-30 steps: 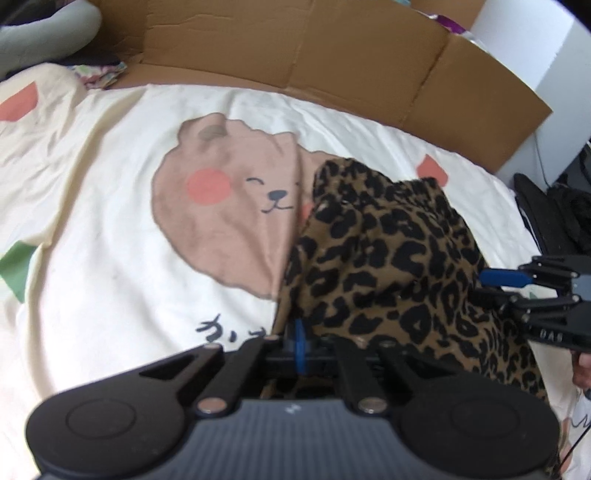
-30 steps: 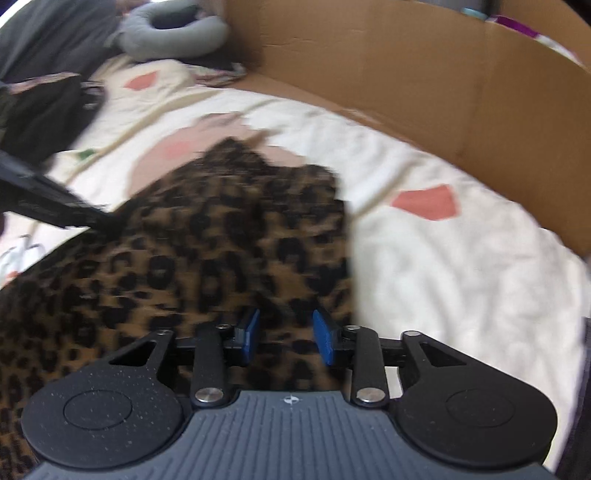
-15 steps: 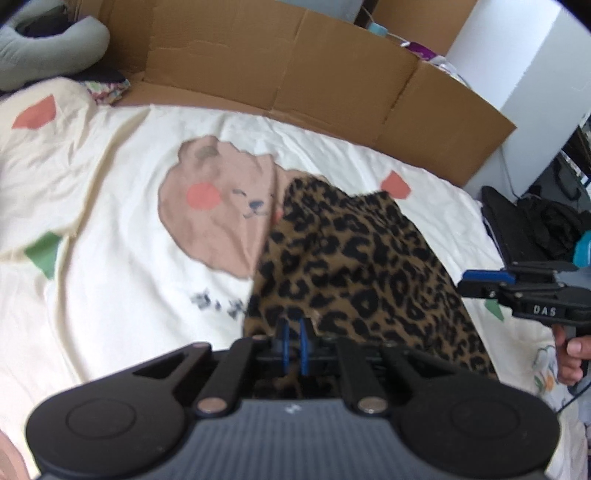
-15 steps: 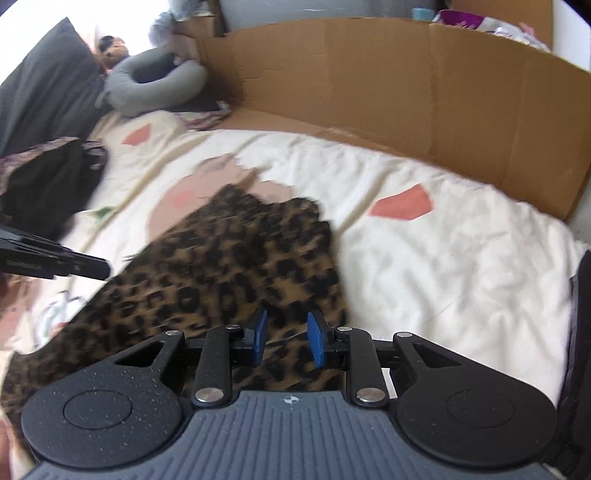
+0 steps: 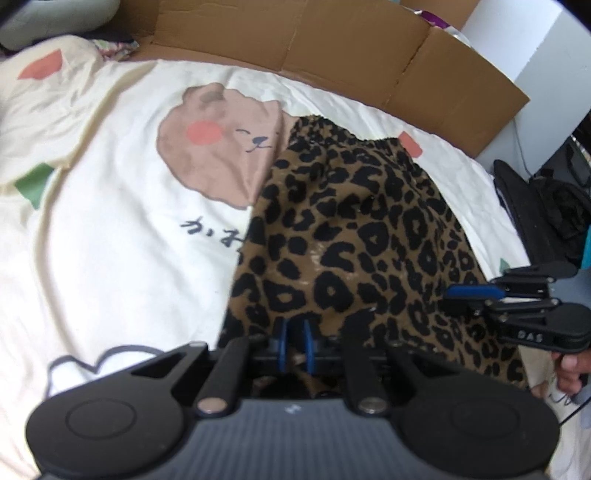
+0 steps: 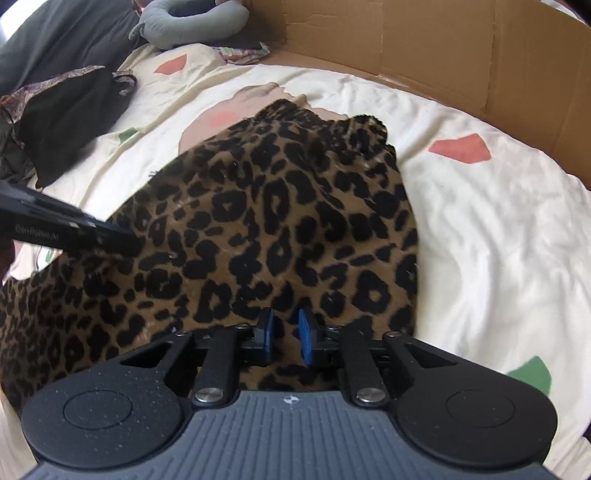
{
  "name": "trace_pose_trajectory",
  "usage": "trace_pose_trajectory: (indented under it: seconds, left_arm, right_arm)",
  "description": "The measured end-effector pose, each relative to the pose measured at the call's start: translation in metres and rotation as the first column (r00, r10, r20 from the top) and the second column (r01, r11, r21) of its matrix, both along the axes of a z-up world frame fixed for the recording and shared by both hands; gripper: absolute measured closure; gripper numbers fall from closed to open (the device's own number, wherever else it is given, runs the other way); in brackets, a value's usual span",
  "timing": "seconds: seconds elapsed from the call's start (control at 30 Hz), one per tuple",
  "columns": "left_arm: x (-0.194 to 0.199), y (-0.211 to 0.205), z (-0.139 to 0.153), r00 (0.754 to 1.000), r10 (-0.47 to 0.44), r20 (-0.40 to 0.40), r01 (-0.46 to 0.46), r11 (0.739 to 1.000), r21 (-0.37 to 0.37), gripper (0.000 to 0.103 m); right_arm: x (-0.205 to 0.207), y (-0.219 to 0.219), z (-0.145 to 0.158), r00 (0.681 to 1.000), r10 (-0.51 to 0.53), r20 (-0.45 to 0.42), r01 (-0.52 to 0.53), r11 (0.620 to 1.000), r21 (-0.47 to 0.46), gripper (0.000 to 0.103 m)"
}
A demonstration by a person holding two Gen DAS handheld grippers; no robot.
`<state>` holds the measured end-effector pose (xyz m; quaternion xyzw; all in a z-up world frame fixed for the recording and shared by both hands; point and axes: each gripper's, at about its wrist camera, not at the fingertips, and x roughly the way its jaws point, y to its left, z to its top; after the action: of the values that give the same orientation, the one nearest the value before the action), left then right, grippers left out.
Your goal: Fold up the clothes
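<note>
A leopard-print garment lies spread on the cream bedsheet, its gathered waistband at the far end. My left gripper hovers low over the near left hem; its jaws are opening, a narrow gap shows between the blue pads with a ridge of cloth in it. My right gripper is over the near right hem, jaws closing, cloth rising into the gap but not pinched. Each gripper shows in the other's view: the right gripper at the right edge, the left gripper at the left.
A cardboard wall stands along the far side of the bed. A grey neck pillow and a pile of dark clothes lie at the far left. Black bags sit beside the bed on the right. A hand holds the right gripper.
The left jaws have parted slightly from their tight grip on the hem. The right jaws have narrowed. Both grippers shifted over the garment, which now lies flatter and more spread out.
</note>
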<state>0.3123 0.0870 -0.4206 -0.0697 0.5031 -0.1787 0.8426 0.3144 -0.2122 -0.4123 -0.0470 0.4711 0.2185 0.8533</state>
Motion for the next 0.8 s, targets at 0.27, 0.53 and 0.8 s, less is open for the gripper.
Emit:
trace_pose_trajectory:
  seconds: [0.27,0.53,0.8]
  left_arm:
    - [-0.023,0.033,0.02,0.999,0.051,-0.002,-0.051,0.998,0.048,0.084]
    - [-0.062,0.086,0.042,0.983,0.182,-0.018,-0.18,0.982,0.059,0.077]
    - [-0.097,0.117,0.044,0.962,0.265,-0.066,-0.262,0.964,0.053,0.077]
  right_arm:
    - [-0.013,-0.019,0.002,0.999,-0.046,-0.009,0.046,0.997,-0.059,0.091]
    - [-0.022,-0.033,0.005,0.995,-0.097,-0.019,0.094,0.99,-0.104,0.091]
    - [-0.029,-0.05,0.01,0.985,-0.166,-0.043,0.162,0.983,-0.089,0.09]
